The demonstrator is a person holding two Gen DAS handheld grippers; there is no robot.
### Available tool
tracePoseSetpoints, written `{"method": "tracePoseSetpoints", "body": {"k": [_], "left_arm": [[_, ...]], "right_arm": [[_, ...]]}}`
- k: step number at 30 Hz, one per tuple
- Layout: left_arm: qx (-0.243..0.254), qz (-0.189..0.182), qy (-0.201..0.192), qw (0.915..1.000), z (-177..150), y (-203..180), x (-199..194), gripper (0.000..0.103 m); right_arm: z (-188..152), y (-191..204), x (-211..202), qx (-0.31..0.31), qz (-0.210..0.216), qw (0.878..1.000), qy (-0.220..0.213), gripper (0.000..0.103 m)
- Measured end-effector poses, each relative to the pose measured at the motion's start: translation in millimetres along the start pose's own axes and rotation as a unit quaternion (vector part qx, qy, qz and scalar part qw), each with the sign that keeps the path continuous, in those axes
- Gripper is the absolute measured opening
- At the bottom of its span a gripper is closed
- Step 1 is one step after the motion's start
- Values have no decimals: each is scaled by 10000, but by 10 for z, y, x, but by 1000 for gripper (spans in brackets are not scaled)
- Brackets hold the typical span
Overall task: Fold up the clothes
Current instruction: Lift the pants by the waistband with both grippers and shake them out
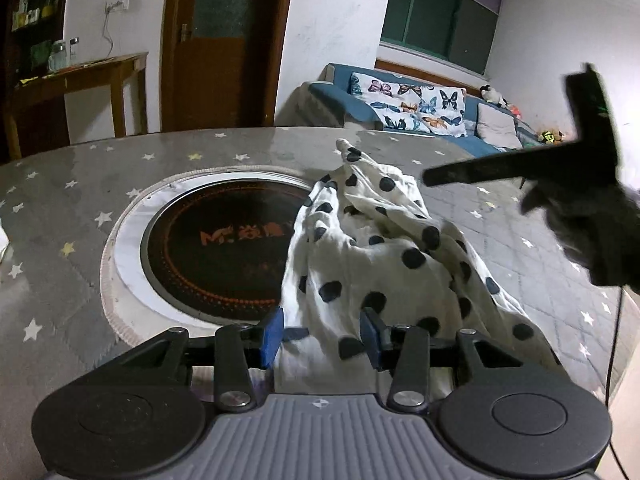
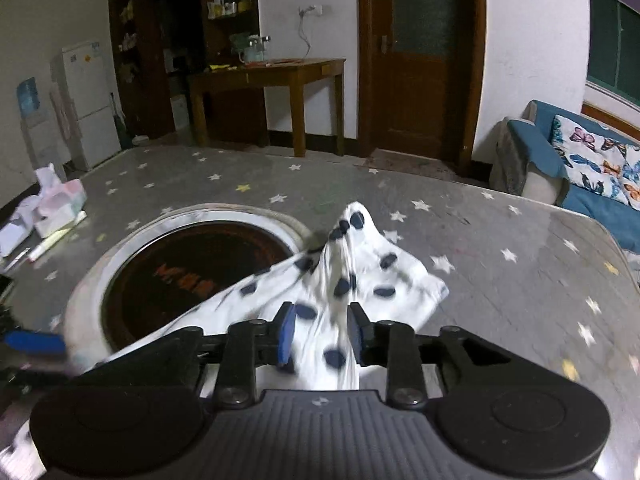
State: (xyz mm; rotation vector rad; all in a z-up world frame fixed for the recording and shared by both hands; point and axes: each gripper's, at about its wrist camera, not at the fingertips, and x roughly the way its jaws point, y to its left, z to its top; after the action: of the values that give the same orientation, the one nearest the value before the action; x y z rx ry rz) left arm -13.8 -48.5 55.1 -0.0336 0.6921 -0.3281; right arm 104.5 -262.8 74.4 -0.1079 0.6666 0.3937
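polka-dot garment [image 1: 372,256] bunched just right of the round black cooktop [image 1: 216,240], left tongs [image 1: 322,336] and right tongs [image 2: 322,332] both apart, cloth loose between

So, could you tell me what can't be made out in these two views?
- Polka-dot garment, left wrist view: its near edge is hidden behind the left gripper.
- Polka-dot garment, right wrist view: motion blur and the right gripper hide whether the pads press the cloth.
- Lettering on the round dark hotplate: partly covered by cloth, blurred.
- Items at the table's left edge, right wrist view: blurred.
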Motion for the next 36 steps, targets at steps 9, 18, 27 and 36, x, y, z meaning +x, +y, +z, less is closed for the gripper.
{"method": "tracePoseSetpoints", "body": {"k": [9, 18, 27, 36], "left_arm": [[-9, 204, 149, 9997, 152, 83, 267, 49], [-40, 422, 248, 9988, 229, 76, 428, 49], [100, 533, 176, 9984, 402, -4, 563, 49], [184, 644, 214, 9975, 481, -68, 663, 50]], "right_arm": [[179, -73, 763, 110, -1, 9996, 245, 39], [165, -170, 797, 110, -116, 9997, 174, 4], [0, -643, 221, 355, -739, 9966, 20, 4], [-552, -1100, -178, 741, -1455, 9858, 382, 4]]}}
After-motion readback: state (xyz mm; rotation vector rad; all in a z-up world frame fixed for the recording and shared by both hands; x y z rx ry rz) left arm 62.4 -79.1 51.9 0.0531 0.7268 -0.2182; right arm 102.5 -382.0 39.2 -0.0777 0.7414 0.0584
